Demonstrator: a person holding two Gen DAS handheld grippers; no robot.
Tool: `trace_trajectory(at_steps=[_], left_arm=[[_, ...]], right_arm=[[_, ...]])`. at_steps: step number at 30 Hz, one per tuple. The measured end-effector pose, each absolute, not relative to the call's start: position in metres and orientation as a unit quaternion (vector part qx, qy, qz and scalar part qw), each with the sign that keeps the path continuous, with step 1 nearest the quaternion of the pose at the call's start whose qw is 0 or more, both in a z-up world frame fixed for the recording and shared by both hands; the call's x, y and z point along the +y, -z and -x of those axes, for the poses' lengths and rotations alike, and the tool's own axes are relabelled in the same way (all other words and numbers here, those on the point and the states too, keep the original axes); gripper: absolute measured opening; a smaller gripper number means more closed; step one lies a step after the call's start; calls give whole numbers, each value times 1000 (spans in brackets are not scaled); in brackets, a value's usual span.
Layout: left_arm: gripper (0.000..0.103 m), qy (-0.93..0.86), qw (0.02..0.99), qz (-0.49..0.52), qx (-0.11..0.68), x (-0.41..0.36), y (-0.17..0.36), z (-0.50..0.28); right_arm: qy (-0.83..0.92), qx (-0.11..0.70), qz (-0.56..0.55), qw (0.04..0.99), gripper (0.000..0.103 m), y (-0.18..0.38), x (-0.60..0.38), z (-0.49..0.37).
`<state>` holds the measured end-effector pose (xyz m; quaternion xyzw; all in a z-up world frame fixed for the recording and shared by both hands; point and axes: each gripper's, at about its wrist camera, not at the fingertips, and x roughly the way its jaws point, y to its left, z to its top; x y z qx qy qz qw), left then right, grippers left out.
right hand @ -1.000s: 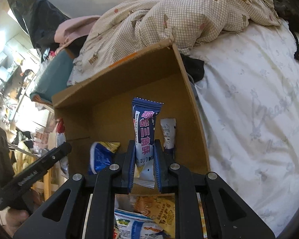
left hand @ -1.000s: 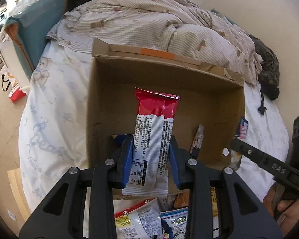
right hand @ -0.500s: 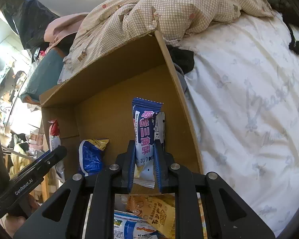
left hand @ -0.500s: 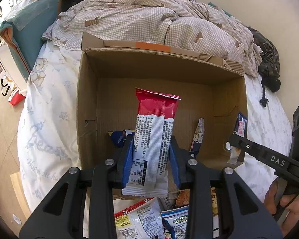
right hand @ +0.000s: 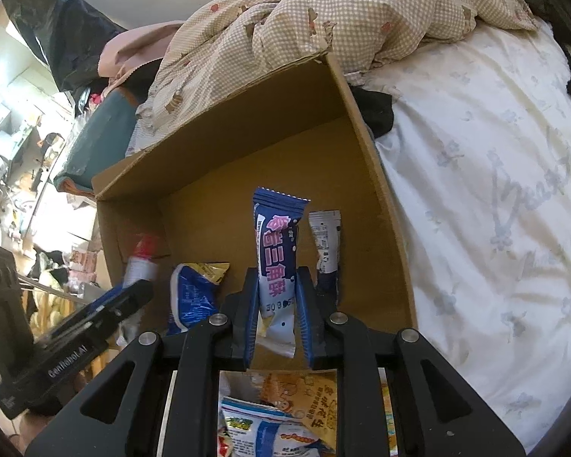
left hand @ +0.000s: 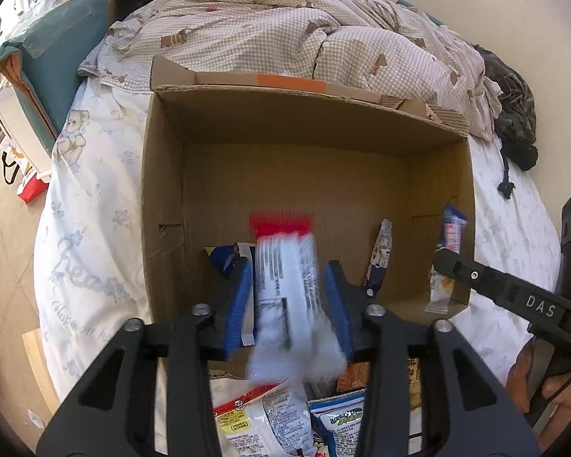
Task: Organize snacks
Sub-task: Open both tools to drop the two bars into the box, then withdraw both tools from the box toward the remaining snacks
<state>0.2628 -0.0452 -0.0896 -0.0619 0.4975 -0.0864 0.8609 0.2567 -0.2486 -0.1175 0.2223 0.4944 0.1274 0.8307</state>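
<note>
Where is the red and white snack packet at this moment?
In the left wrist view, the red and white snack packet is blurred between the opening jaws of the left gripper, over the cardboard box.

red-topped packet motion-blurred, foreground snack bags cut off

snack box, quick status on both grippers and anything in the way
Left gripper opening, red-topped packet blurred between its jaws. Right gripper opening around blue packet. Both over cardboard box; blue pouch and slim packet already inside, nothing blocking.
</note>
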Motion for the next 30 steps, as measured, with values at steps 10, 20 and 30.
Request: trace_trajectory(at_steps=[10, 20, 30], left_arm=[[70, 77, 875, 49, 476, -44, 80, -260], [70, 59, 888, 70, 451, -22, 70, -243], [70, 70, 903, 67, 418, -11, 33, -202]], right_arm=[[-110, 473, -231, 843, 82, 109, -257, -252], [-106, 445, -239, 856, 82, 89, -265, -247], [-113, 436, -243, 859, 82, 70, -272, -213]])
